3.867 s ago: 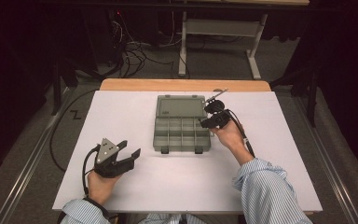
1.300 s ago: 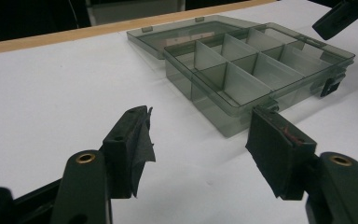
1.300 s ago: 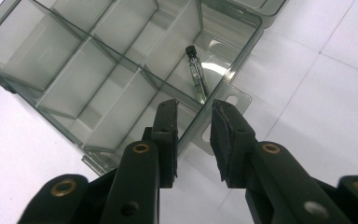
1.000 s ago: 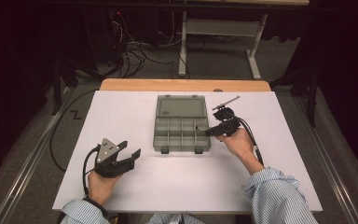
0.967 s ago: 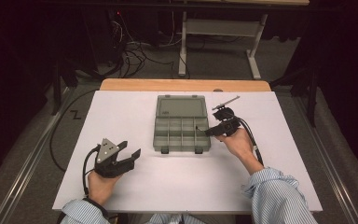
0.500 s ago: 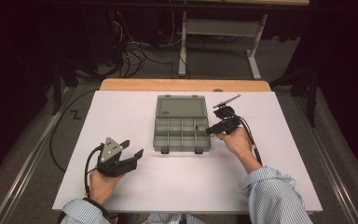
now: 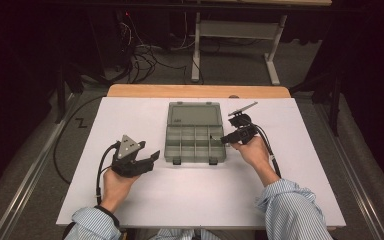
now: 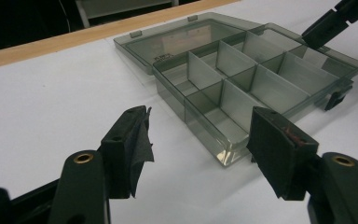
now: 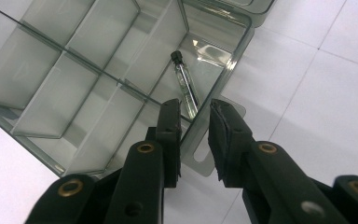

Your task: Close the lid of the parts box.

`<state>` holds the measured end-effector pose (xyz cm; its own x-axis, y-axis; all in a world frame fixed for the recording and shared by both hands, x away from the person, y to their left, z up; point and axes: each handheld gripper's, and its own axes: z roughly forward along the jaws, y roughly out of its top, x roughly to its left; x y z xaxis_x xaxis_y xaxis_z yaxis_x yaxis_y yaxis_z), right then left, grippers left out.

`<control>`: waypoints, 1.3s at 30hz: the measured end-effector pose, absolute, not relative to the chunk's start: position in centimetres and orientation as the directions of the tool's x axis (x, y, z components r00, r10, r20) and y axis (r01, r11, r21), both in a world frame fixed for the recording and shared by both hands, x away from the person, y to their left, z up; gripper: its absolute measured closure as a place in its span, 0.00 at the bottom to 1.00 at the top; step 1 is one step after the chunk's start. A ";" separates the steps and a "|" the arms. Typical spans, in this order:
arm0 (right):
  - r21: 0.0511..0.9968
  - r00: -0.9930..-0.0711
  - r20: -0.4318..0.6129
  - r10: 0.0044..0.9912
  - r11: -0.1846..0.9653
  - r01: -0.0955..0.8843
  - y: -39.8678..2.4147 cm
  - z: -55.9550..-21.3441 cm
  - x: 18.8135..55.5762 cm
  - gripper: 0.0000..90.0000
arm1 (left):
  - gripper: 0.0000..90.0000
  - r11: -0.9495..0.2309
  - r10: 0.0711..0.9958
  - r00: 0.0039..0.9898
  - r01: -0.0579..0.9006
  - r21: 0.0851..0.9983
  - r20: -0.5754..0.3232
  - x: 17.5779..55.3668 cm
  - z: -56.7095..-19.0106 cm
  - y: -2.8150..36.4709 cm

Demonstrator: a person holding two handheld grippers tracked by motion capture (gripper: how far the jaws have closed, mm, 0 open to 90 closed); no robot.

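Setting: white table (image 7: 300,165) with a wooden strip along its far edge; dark floor, cables and a metal frame beyond.
Left gripper (image 7: 147,159): nearest the person, held above the table to the left of the box, pointing toward it; its jaws stand wide apart with nothing between them. In the left gripper view the near left corner of the box lies just past the two pads (image 8: 137,140).
Right gripper (image 7: 219,140): at the box's right edge, tips over the right wall. Jaws have just been closing and now stand a narrow gap apart, not pressing on anything.
Vial (image 9: 185,84): small clear glass tube with a black cap, lying flat in the corner compartment on the box's right side. In the right gripper view it sits just ahead of the right gripper's tips, its near end in line with the gap, cap pointing away; not gripped.
Compartment box (image 7: 195,150): grey, see-through, in the middle of the table, divided into cells.
Lid (image 7: 194,114): open, lying flat on the table behind the box.
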<state>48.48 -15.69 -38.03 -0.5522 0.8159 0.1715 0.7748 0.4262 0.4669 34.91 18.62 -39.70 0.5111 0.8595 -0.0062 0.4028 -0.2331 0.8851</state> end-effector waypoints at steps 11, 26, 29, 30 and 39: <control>0.493 -0.561 0.139 0.816 0.434 0.754 -15.5 -38.2 47.9 0.85 | 0.44 -0.206 0.872 0.486 0.477 0.855 -0.061 38.7 -38.8 18.0; 0.511 -0.565 0.134 0.814 0.432 0.743 -15.6 -38.3 47.7 0.85 | 0.45 -0.225 0.869 0.488 0.534 0.815 -0.079 41.4 -38.8 17.2; 0.510 -0.567 0.132 0.813 0.435 0.742 -15.6 -38.3 47.7 0.85 | 0.45 -0.234 0.866 0.493 0.546 0.805 -0.083 41.8 -38.7 16.9; 0.511 -0.567 0.132 0.813 0.434 0.742 -15.6 -38.3 47.7 0.85 | 0.46 -0.237 0.864 0.496 0.548 0.802 -0.083 42.0 -38.6 16.8; 0.511 -0.565 0.134 0.814 0.432 0.743 -15.6 -38.3 47.7 0.85 | 0.47 -0.259 0.861 0.503 0.565 0.783 -0.079 43.8 -38.1 16.3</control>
<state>47.75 -15.65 -38.33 -0.5652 0.8139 0.1343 0.7433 0.4319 0.5108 43.77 16.31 -38.13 0.5028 0.8608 -0.0785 0.5653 -0.2587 0.7833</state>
